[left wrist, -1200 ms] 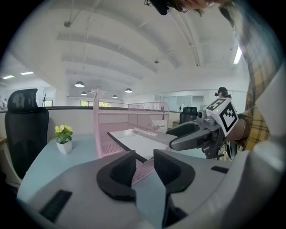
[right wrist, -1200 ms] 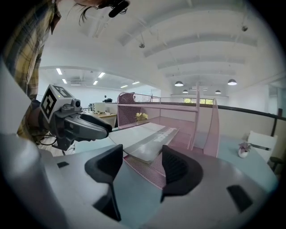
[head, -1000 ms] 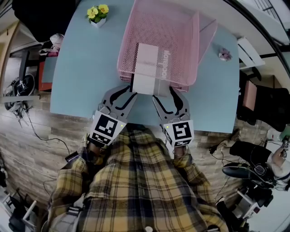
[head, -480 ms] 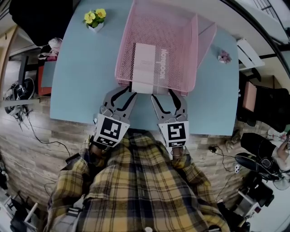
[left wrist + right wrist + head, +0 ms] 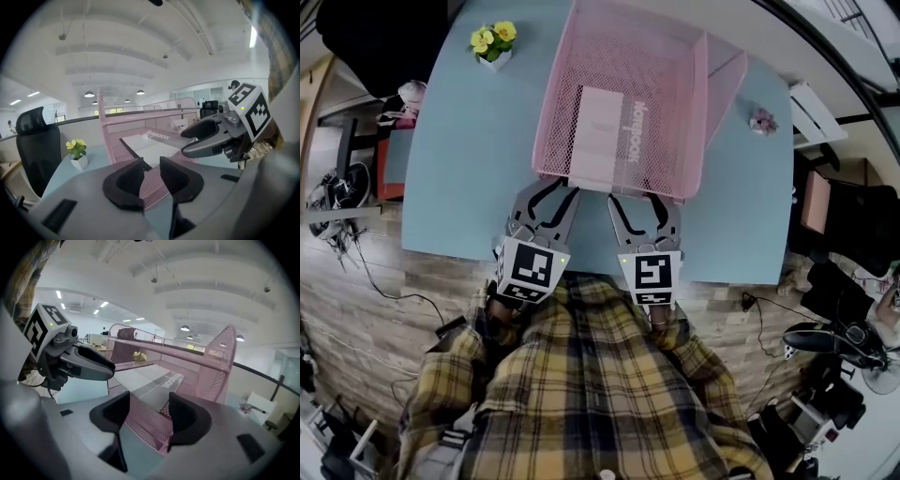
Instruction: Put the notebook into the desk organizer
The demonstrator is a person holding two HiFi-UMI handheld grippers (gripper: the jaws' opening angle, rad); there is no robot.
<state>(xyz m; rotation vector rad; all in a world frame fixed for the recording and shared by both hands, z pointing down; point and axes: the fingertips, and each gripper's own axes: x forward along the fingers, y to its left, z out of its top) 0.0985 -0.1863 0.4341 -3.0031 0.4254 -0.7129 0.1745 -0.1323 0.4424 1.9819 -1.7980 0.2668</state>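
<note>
The white and grey notebook (image 5: 602, 131) lies flat on the floor of the pink mesh desk organizer (image 5: 698, 103), its near end at the organizer's front edge. My left gripper (image 5: 549, 194) is just short of that edge on the left. Its jaws are closing, with only the mesh edge showing through the narrow gap and nothing gripped. My right gripper (image 5: 642, 201) stands beside it, open and empty. In the left gripper view the notebook (image 5: 154, 142) lies beyond the jaws (image 5: 151, 172). The right gripper view has the notebook (image 5: 149, 380) past its own wide jaws (image 5: 149, 417).
The organizer stands on a light blue table (image 5: 469, 159) whose near edge runs under both grippers. A white pot of yellow flowers (image 5: 494, 37) is at the far left, a small pink ornament (image 5: 764, 116) at the right. A black chair (image 5: 853, 220) stands beside the table.
The notebook has slid further into the organizer; a second ago its near end stuck out past the front edge between the grippers. The right gripper has shifted slightly left.
</note>
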